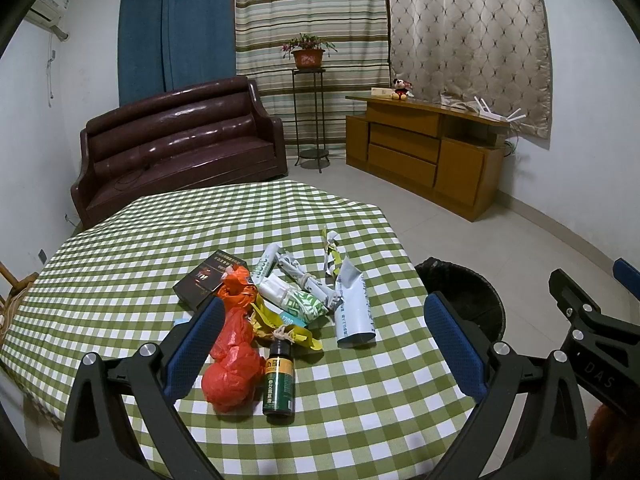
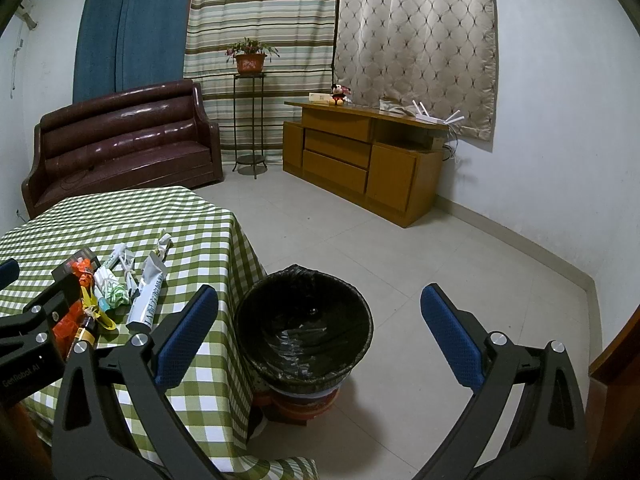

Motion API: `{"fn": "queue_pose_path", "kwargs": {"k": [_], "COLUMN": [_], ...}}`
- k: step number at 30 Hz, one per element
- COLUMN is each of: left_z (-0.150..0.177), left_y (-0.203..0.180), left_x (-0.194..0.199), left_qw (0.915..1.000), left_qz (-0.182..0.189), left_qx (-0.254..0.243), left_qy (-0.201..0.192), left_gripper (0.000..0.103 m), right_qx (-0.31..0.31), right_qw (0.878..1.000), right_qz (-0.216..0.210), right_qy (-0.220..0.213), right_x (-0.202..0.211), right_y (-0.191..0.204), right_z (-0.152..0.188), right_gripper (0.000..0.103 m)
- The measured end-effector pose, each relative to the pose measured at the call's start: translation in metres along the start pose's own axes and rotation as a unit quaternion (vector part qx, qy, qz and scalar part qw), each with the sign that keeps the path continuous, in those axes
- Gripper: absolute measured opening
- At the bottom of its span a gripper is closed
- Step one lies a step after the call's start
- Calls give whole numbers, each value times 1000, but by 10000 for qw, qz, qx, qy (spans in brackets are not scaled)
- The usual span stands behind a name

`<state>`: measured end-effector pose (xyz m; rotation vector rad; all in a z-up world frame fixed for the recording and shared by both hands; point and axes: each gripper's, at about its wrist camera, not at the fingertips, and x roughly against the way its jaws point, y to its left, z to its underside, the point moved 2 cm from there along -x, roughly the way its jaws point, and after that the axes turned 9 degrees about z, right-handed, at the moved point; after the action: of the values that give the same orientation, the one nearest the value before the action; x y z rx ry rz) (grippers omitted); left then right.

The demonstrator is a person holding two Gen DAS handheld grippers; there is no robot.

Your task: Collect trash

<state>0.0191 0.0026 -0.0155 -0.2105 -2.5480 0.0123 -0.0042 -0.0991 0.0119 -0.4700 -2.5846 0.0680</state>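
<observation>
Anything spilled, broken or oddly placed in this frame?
Nothing looks spilled or broken. The trash lies heaped on the checked table, the small bottle on its side. One oddity: the lined bin is perched on an upturned pot rather than the floor.

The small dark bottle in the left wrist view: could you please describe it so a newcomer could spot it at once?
Start at the green checked table and find the trash pile on it. At the pile's near edge, right beside the crumpled red plastic bag, lies the bottle. It alone is rigid dark glass with a black cap and a green-and-yellow label; its neighbours are paper, wrappers or a box.
</observation>
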Motion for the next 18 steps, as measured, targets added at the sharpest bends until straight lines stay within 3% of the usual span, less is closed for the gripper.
{"fn": "queue_pose_path", "kwargs": {"k": [18], "left_z": [2], "left_y": [5], "left_x": [2], "left_qw": [10000], "left_qz": [-13], "left_qx": [-3], "left_qy": [12], "left_gripper": [97], "right_qx": [8], "right_qw": [10000], "right_qz": [-5], "right_qy": [8], "right_x": [-1], "right_y": [-2], "right_z": [1], "right_gripper": [99]}}
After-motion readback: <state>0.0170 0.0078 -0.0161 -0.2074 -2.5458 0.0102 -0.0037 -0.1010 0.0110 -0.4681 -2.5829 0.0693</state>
